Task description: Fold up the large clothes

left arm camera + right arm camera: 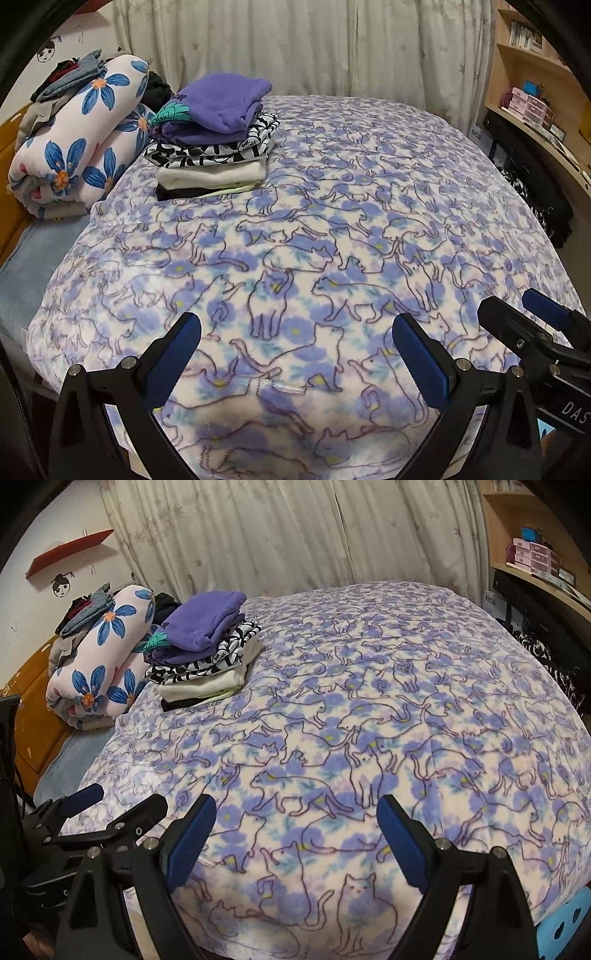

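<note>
A bed fills the room, covered by a fleece blanket [332, 229] printed with outlined cats on purple-blue flowers. Both grippers hang over its near edge, angled downward, side by side. The left gripper [295, 354] has its blue-padded jaws spread wide with nothing between them; only the blanket shows below. The right gripper [297, 830] is likewise released, jaws wide apart and empty above the blanket.

The folded clothes [216, 140] sit in a neat stack at the far left of the bed, well apart from both claws: a purple garment [207, 622] on top, then a black-and-white patterned piece, a cream one, and something dark at the bottom. Just beside the stack to its left lies a rolled quilt [74, 147] with big blue flowers. Pale curtains [295, 531] hang behind the bed.
</note>
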`<act>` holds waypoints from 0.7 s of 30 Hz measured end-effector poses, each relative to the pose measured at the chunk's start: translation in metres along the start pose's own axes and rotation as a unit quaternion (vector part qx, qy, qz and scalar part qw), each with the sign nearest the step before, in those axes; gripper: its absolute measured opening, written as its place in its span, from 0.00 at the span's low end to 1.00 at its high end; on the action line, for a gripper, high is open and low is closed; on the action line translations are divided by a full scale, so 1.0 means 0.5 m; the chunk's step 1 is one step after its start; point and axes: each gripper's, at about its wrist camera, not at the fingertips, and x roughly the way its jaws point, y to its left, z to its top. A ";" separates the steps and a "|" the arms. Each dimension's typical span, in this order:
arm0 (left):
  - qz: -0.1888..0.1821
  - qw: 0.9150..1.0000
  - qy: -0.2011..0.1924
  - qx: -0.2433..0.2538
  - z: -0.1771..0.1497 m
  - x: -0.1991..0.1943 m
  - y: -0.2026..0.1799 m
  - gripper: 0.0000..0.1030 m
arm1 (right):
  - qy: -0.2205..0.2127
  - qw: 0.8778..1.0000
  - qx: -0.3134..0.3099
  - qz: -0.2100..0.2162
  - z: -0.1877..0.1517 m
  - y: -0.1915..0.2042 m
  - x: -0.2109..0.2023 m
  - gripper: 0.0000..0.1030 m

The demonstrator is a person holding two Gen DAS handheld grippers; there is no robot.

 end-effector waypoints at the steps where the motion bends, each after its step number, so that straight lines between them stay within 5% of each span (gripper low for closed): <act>1: 0.001 1.000 -0.002 0.000 0.001 -0.003 -0.002 0.99 | -0.002 1.000 0.001 0.000 0.000 0.001 -0.003 0.86; 21: 0.006 1.000 -0.005 0.002 0.004 -0.018 -0.005 0.99 | -0.007 1.000 0.002 -0.002 0.002 0.000 -0.012 0.86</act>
